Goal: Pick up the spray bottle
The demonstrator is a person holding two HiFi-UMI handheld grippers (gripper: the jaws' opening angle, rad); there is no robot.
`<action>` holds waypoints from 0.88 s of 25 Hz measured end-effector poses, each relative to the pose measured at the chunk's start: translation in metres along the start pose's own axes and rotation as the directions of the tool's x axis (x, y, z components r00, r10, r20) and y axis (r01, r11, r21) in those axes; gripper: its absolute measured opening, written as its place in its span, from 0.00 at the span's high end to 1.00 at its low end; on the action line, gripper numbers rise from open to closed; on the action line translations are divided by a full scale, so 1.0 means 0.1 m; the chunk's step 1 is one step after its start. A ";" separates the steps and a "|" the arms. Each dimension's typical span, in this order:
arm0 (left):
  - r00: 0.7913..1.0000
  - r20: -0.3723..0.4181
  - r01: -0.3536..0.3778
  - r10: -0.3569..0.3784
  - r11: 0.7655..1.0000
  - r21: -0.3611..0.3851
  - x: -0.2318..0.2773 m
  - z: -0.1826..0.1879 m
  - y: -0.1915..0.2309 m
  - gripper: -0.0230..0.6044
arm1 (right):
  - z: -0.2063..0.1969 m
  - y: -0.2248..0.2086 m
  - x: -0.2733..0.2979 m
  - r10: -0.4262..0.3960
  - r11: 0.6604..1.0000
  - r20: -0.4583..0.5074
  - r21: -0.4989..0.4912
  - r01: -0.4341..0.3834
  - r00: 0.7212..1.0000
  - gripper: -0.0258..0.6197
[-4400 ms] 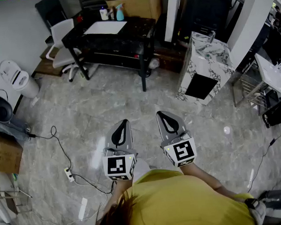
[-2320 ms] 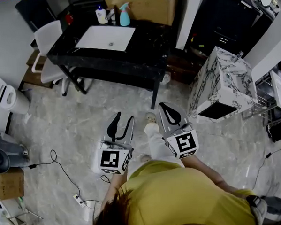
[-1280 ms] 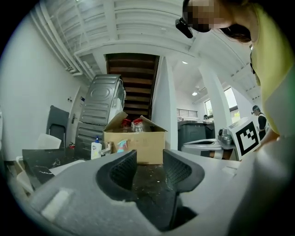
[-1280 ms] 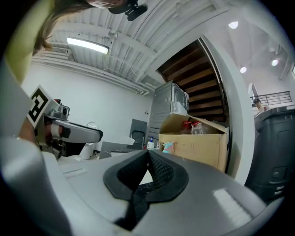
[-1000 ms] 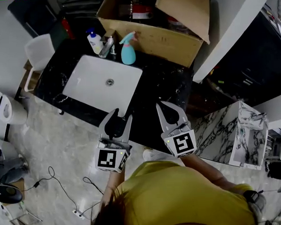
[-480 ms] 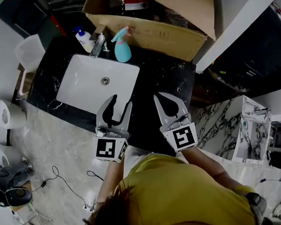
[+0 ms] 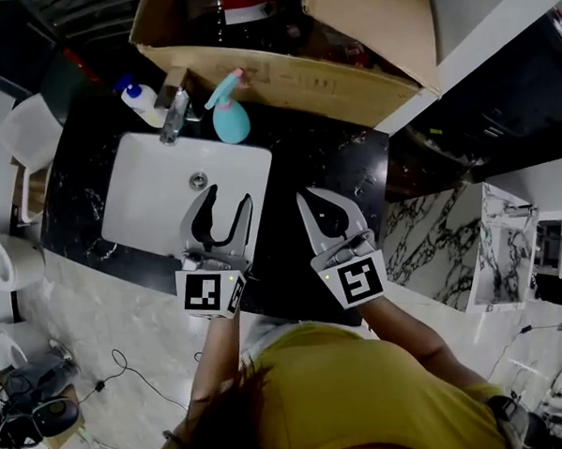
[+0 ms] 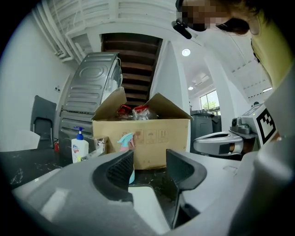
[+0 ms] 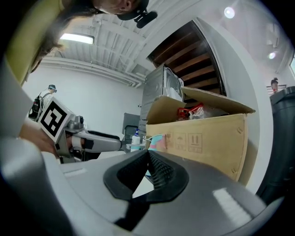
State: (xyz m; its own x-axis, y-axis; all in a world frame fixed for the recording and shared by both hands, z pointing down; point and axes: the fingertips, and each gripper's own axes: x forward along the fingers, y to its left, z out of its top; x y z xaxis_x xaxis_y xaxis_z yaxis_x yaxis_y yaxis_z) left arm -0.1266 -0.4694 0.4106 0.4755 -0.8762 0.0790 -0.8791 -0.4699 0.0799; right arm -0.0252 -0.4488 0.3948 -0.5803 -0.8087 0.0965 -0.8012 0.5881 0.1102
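Black counter (image 7: 330,169) runs under both grippers. Left gripper (image 7: 229,195) hangs over the sink (image 7: 144,207), its jaws partly apart and just opening, with nothing between them. Right gripper (image 7: 305,199) is pinched closed and empty. Beyond the sink, the spray bottle (image 7: 229,120) stands upright beside the faucet (image 7: 172,117), before the box (image 7: 349,79).

Person wore a yellow shirt (image 7: 365,393) behind the tongs | left gripper (image 7: 230,193), right gripper (image 7: 305,199) were grey-shelled with black ribbed pads (image 8: 120,170) | 2 rear white cubes, left cube (image 7: 209,293), right cube (image 7: 357,281), bore black square markers
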 end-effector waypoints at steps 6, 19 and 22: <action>0.999 -0.039 0.025 -0.025 1.000 0.014 0.32 -0.19 0.29 0.56 | -0.13 -0.06 0.32 -0.034 0.999 -0.020 0.001 0.034 0.999 0.96; 0.992 -0.101 0.081 -0.079 0.997 0.018 1.03 -0.59 0.68 0.45 | -0.38 -0.24 0.79 -0.093 0.995 -0.059 0.023 0.094 0.994 0.96; 0.989 -0.121 0.086 -0.083 0.996 0.021 1.18 -0.72 0.76 0.41 | -0.45 -0.28 0.84 -0.103 0.994 -0.073 0.023 0.105 0.992 0.96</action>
State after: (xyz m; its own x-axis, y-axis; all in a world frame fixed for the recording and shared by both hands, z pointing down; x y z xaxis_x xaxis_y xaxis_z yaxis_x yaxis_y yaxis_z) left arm -0.1351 -0.6004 0.4975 0.5475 -0.8145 0.1919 -0.8352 -0.5460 0.0658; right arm -0.0450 -0.5325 0.4448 -0.4826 -0.8618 0.1562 -0.8608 0.4996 0.0971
